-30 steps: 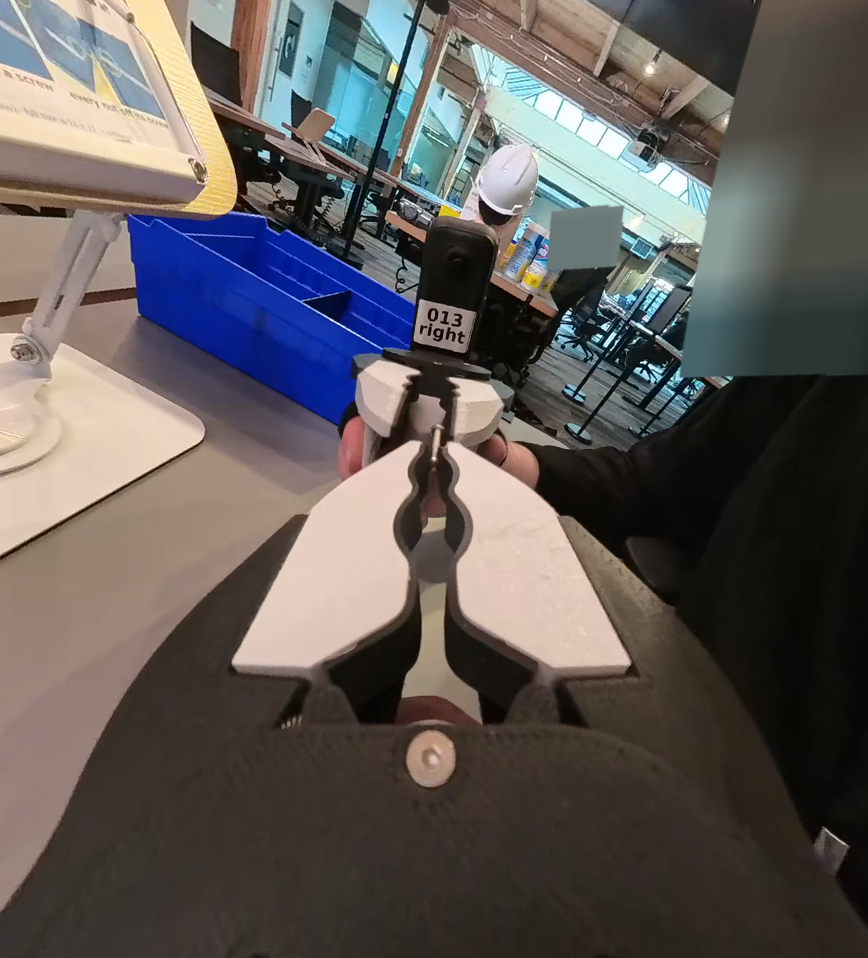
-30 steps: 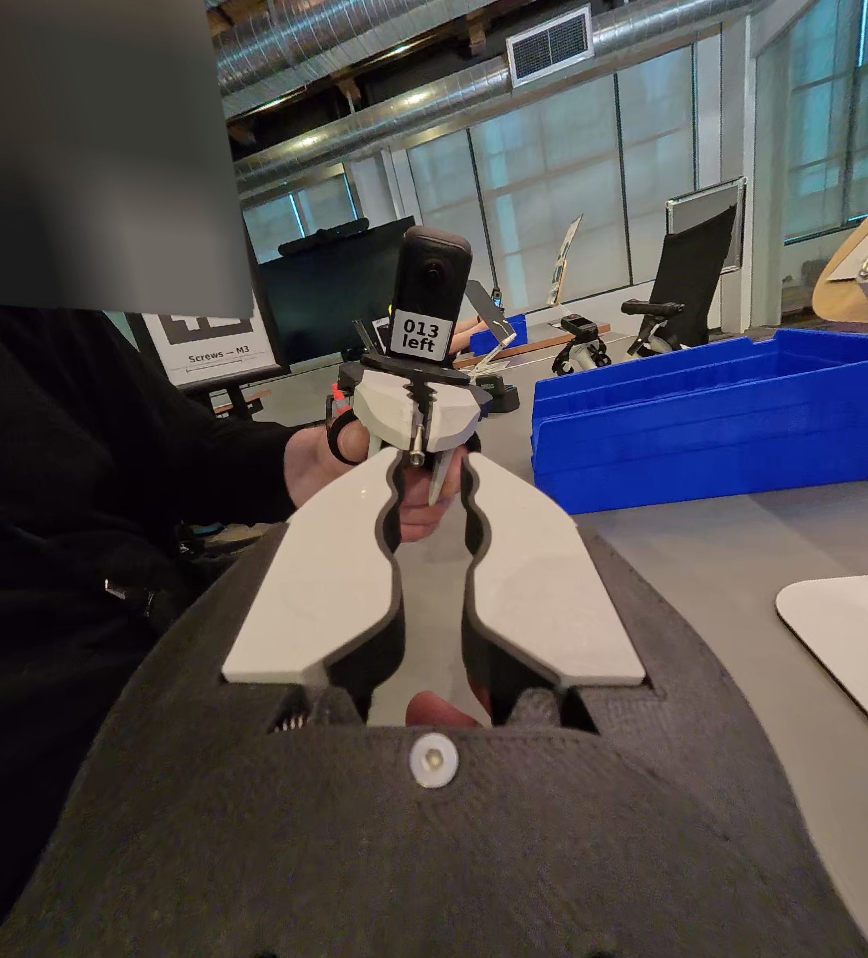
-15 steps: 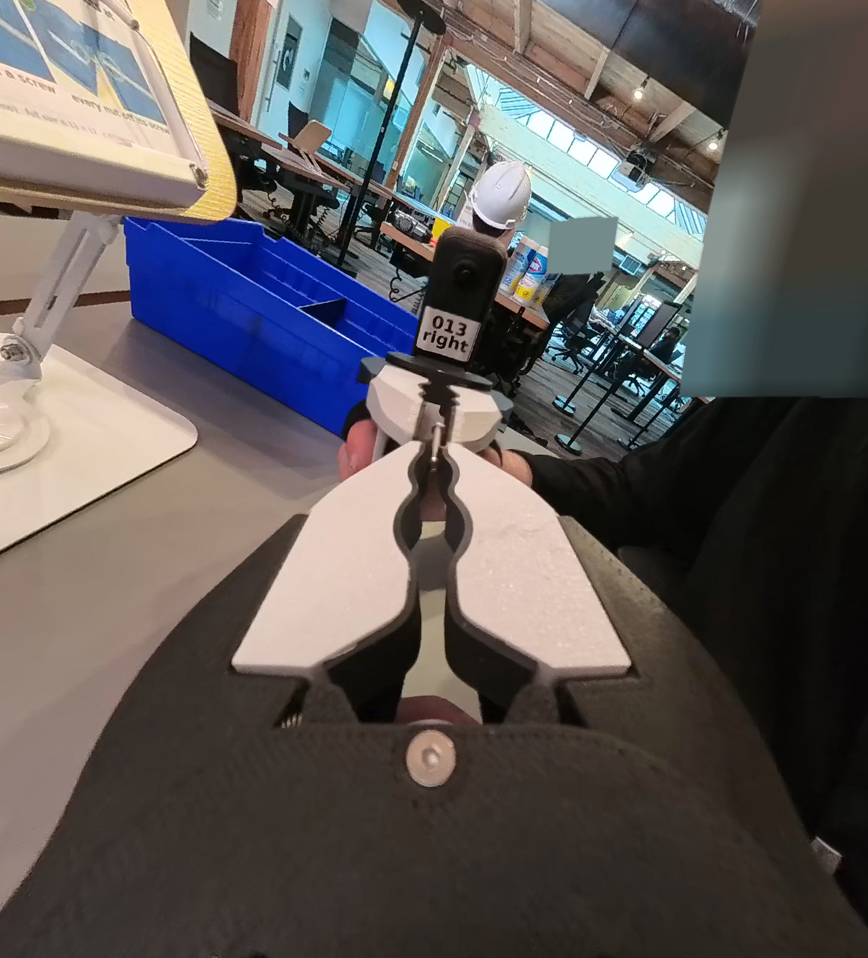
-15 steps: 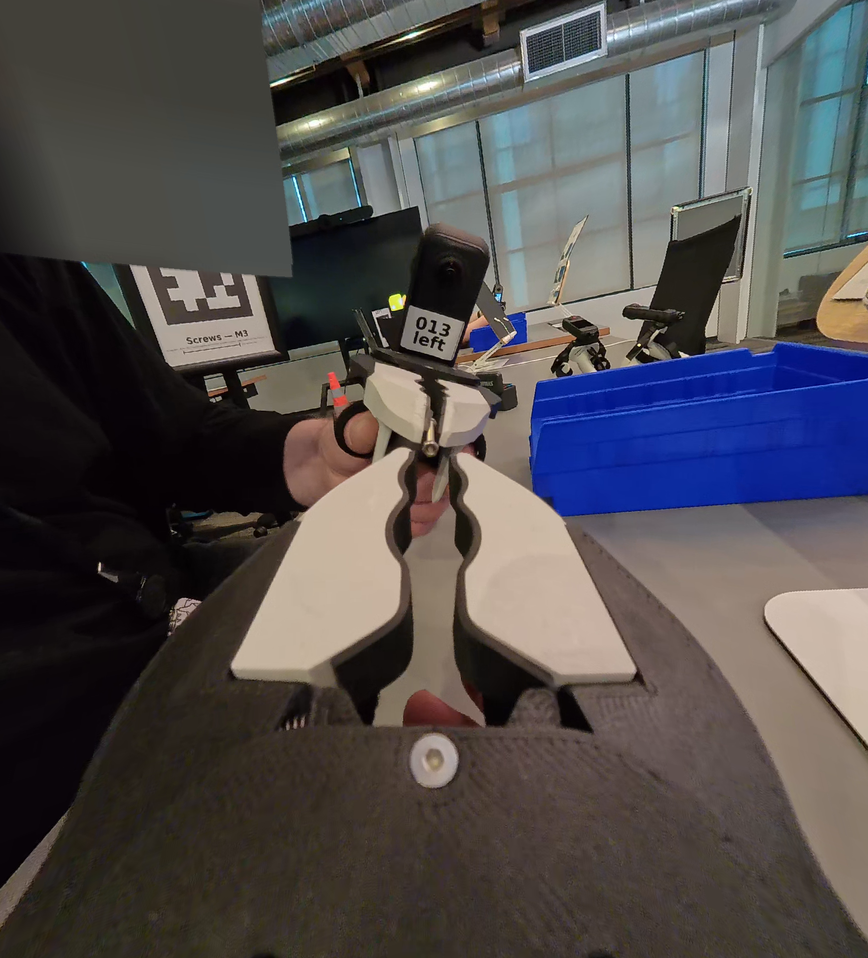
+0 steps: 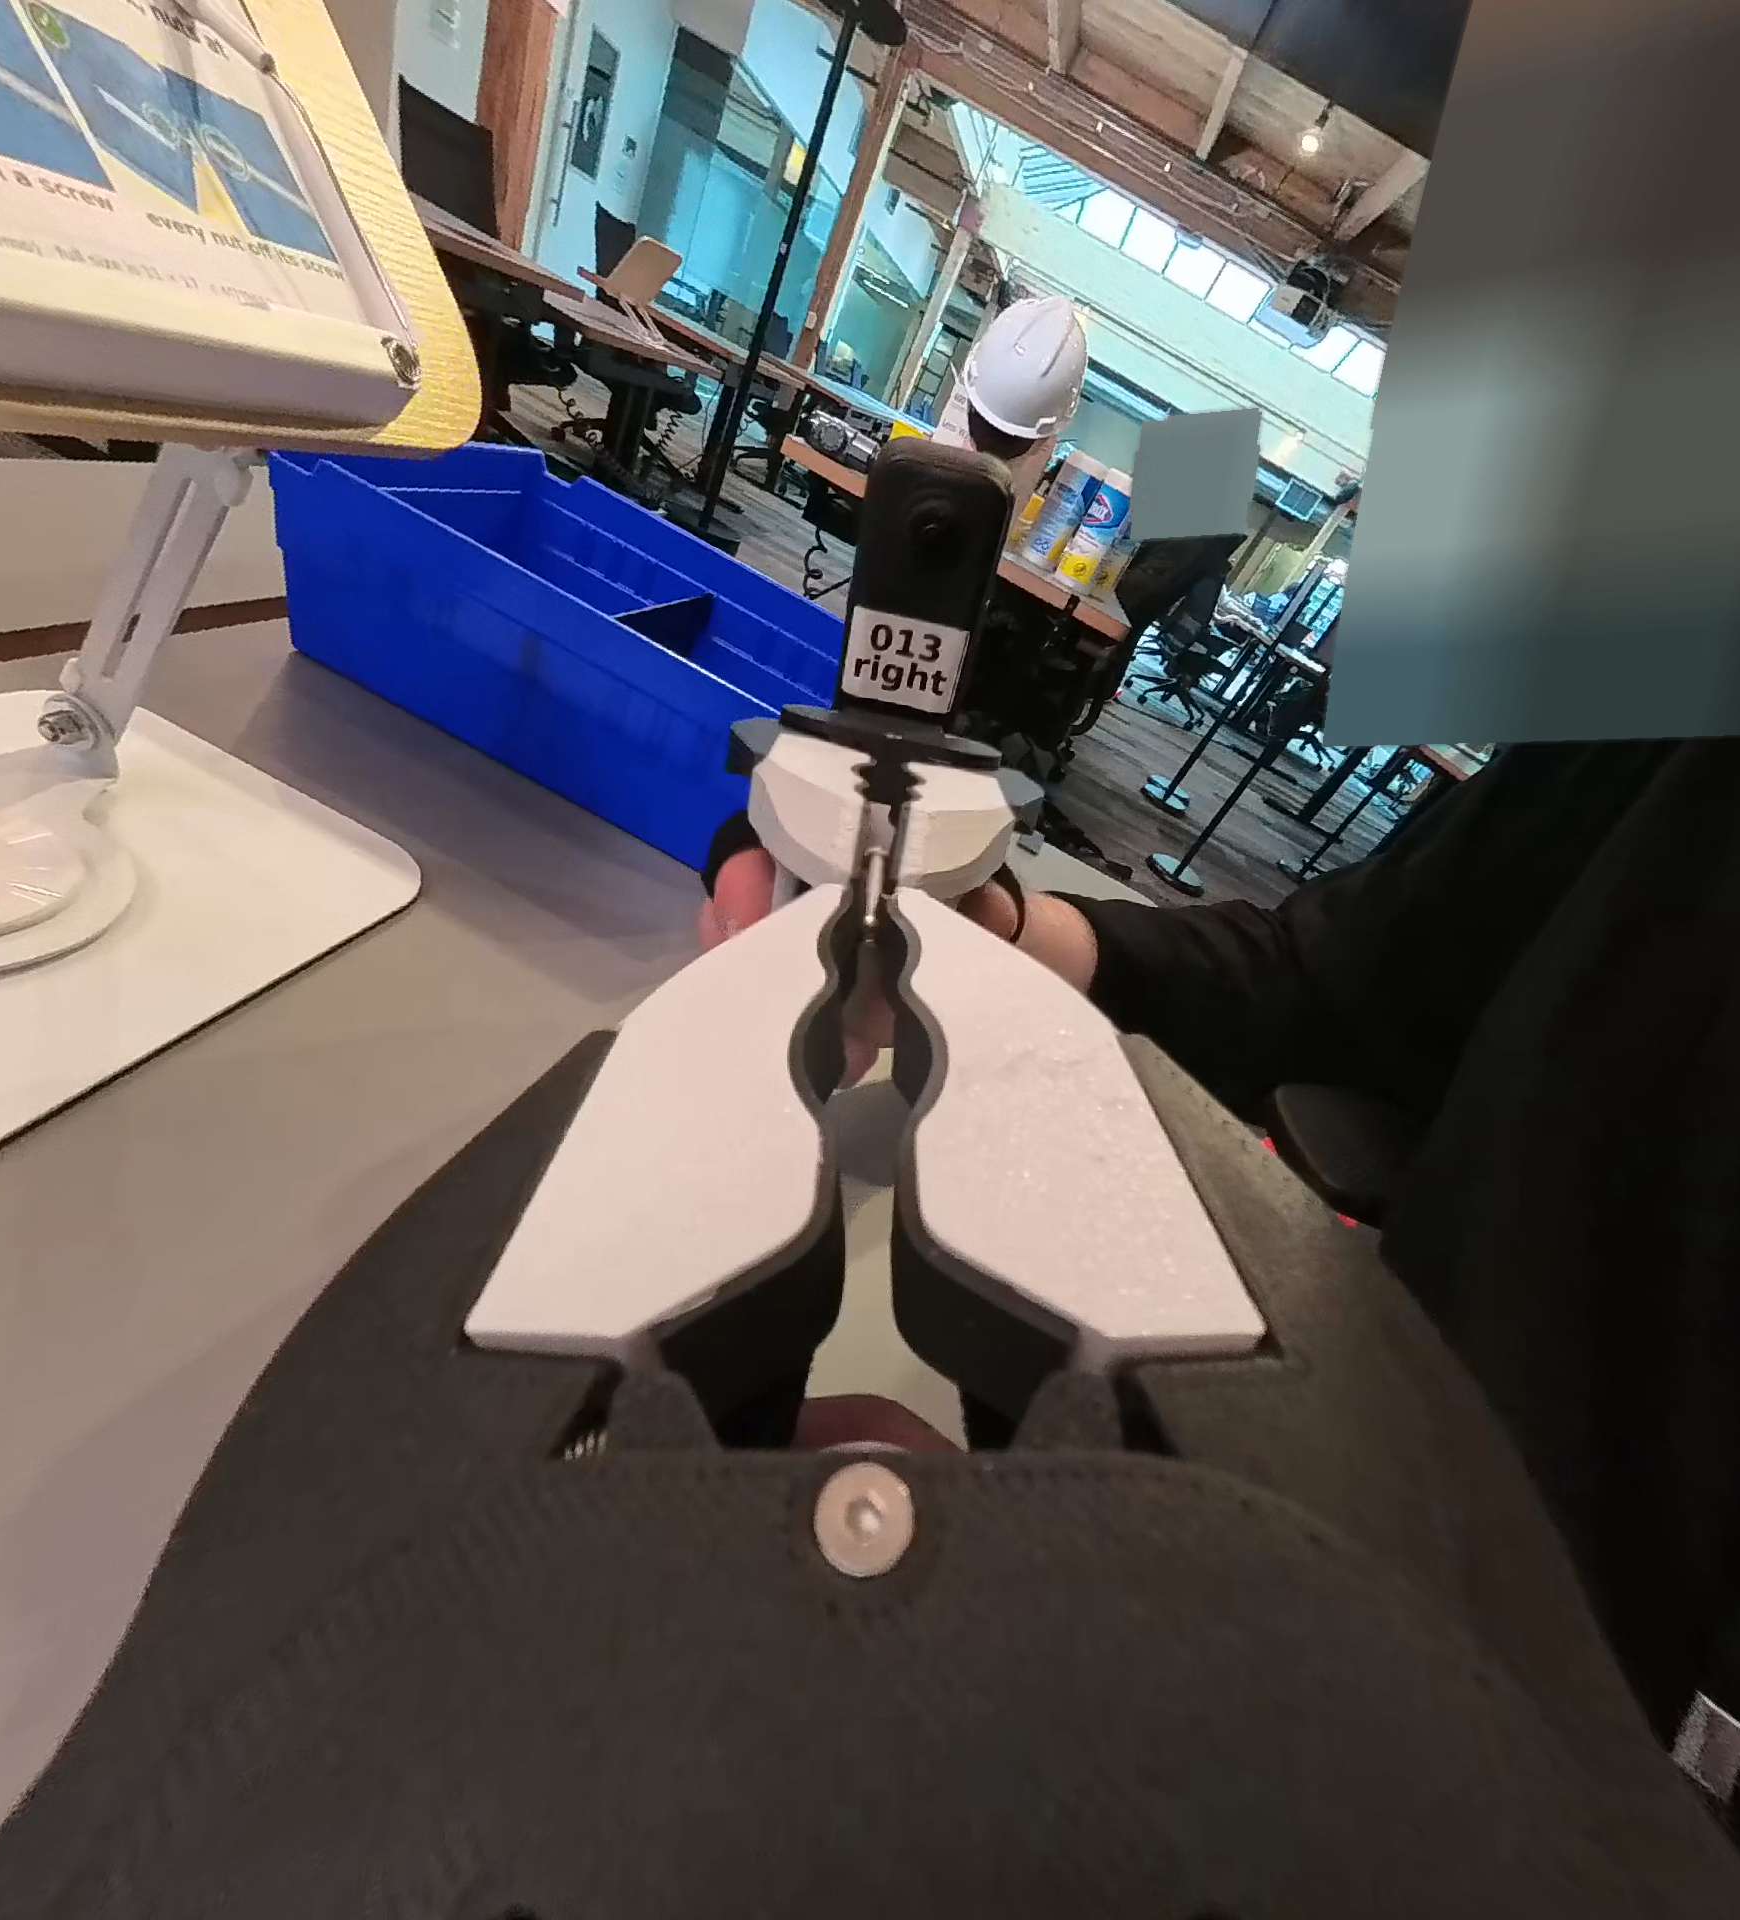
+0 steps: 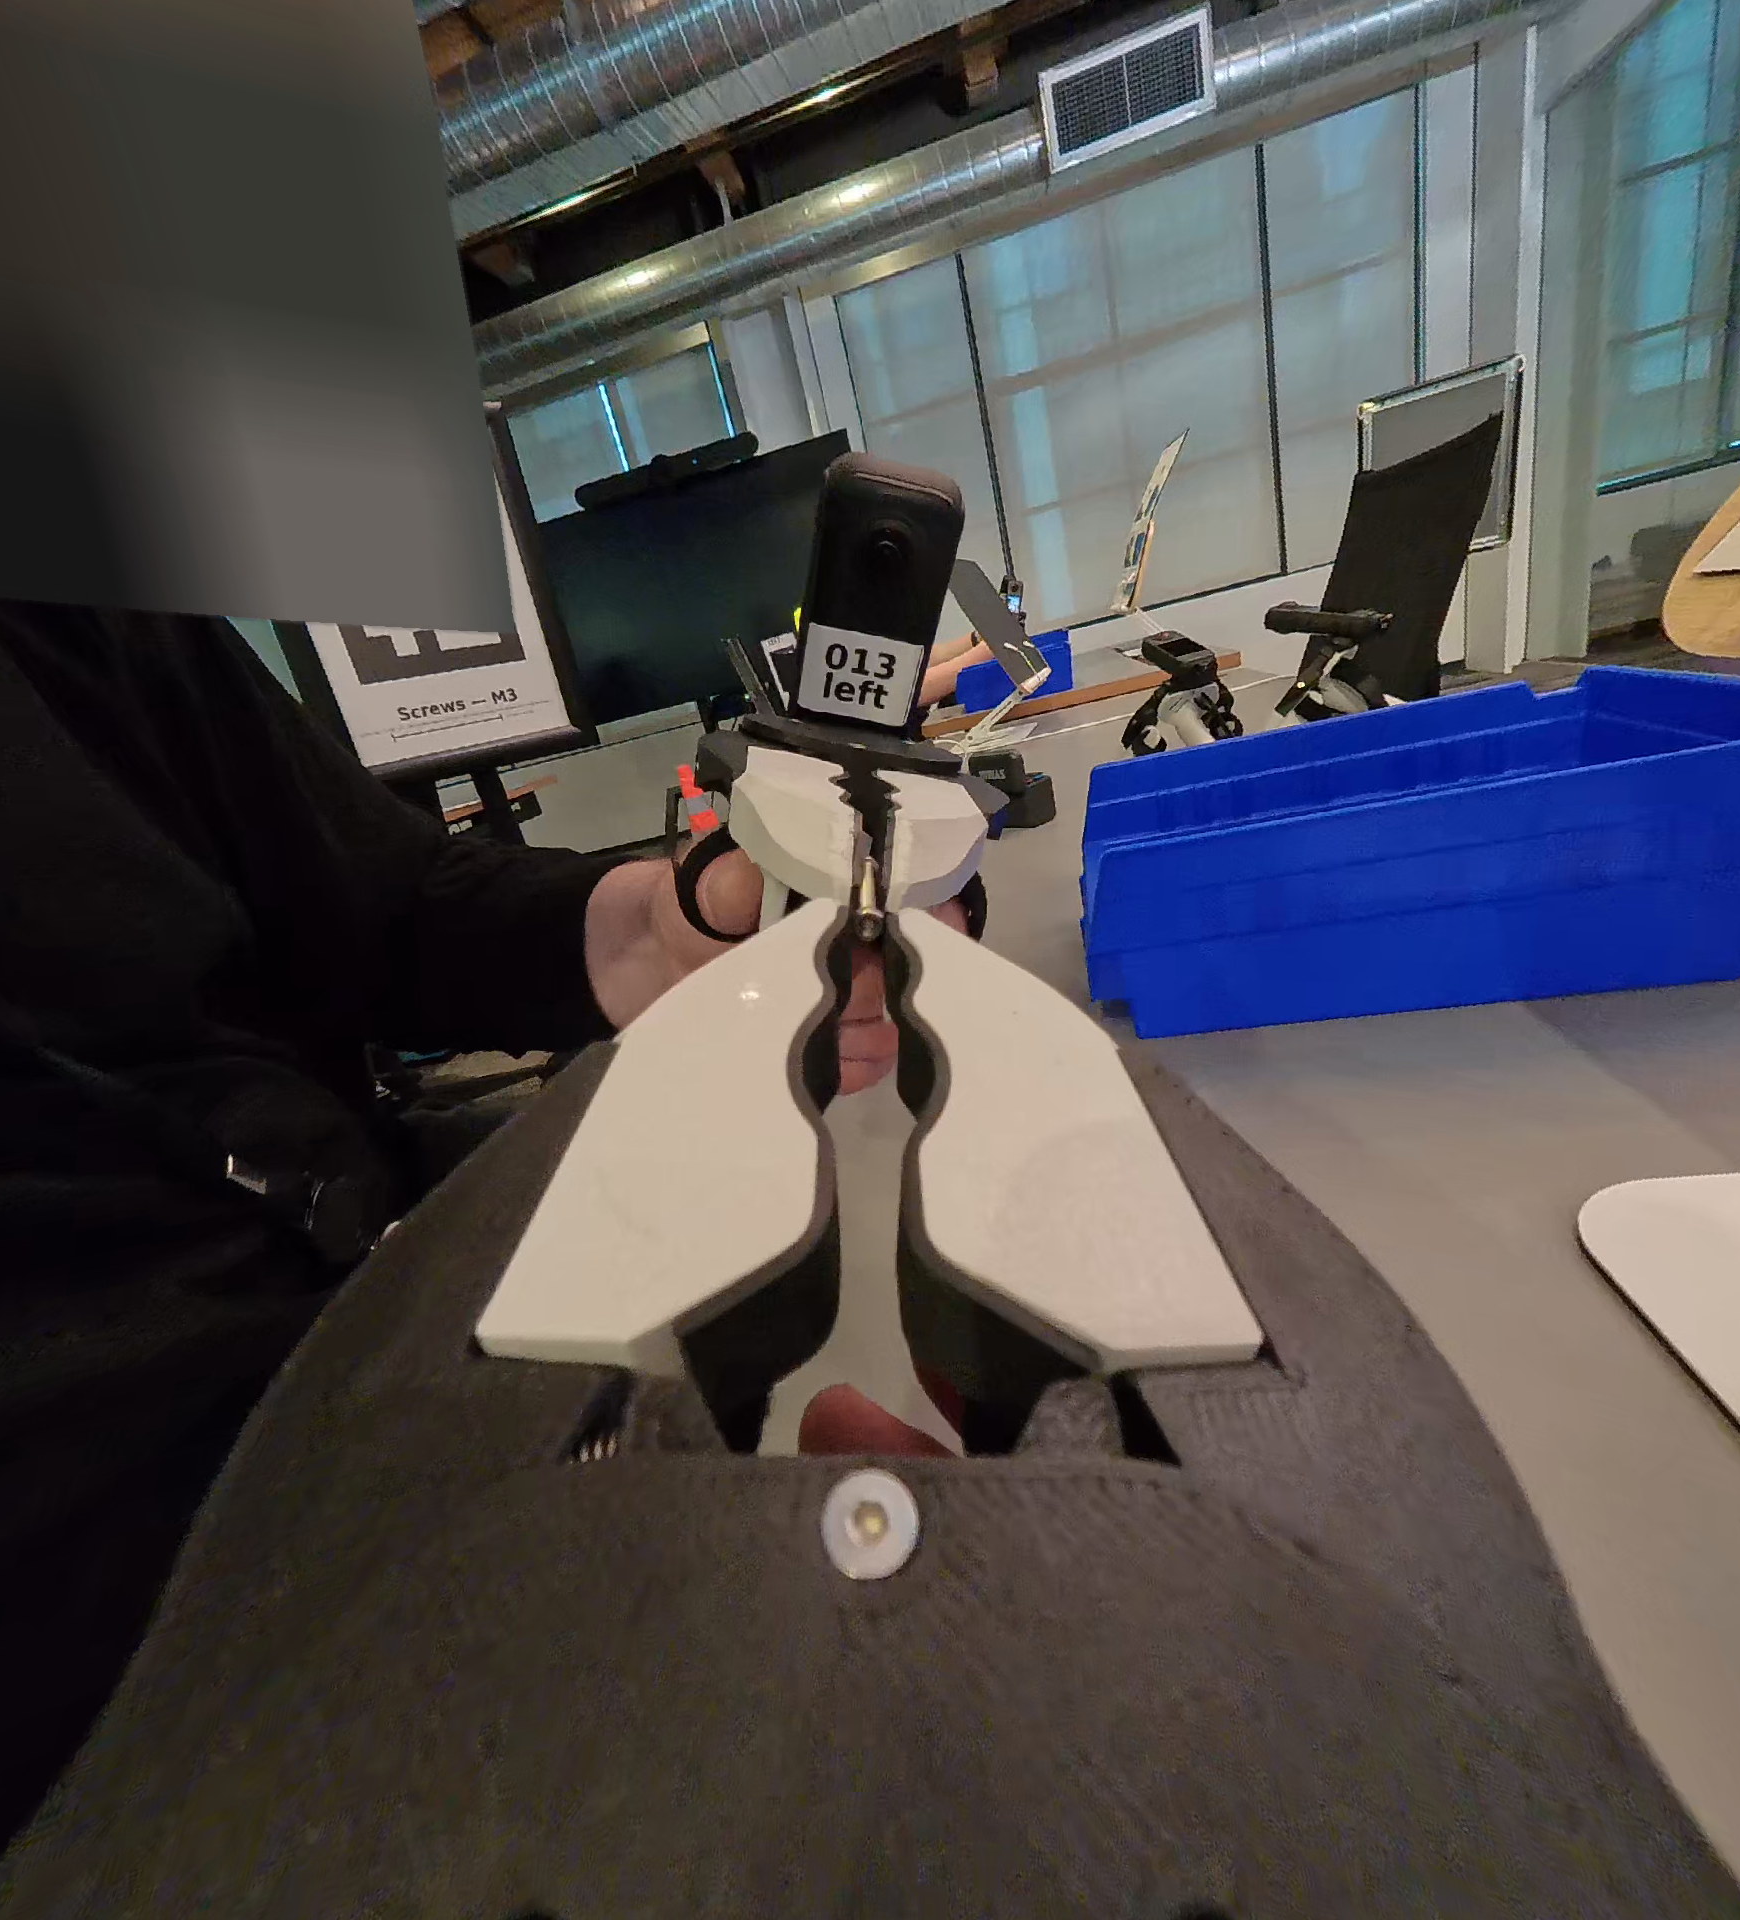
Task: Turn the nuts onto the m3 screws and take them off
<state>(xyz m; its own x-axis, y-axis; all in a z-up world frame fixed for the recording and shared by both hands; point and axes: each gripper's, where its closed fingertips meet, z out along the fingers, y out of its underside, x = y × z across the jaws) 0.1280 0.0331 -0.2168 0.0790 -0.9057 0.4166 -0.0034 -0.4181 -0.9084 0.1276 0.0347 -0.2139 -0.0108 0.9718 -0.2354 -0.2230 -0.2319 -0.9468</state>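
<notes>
My two grippers face each other tip to tip above the grey table. My left gripper (image 5: 868, 920) is shut on a thin m3 screw (image 5: 874, 883) that sticks out toward the right gripper (image 5: 881, 831). In the right wrist view my right gripper (image 6: 866, 932) is shut on the small nut (image 6: 866, 920) at the near end of the screw (image 6: 862, 881). The left gripper (image 6: 871, 844) holds the screw's far end. How far the nut sits on the thread is too small to tell.
A blue divided bin (image 5: 533, 644) stands on the table behind the grippers, also in the right wrist view (image 6: 1468, 831). A white stand base (image 5: 170, 904) with a tilted instruction board is at the left. The person's black sleeve (image 5: 1365, 987) lies close to the right. My left and right fingertips are right by each other.
My right gripper's jaws, apart one second ago, have closed on the nut at the screw's end. Both grippers have shifted and tilted slightly while staying tip to tip.
</notes>
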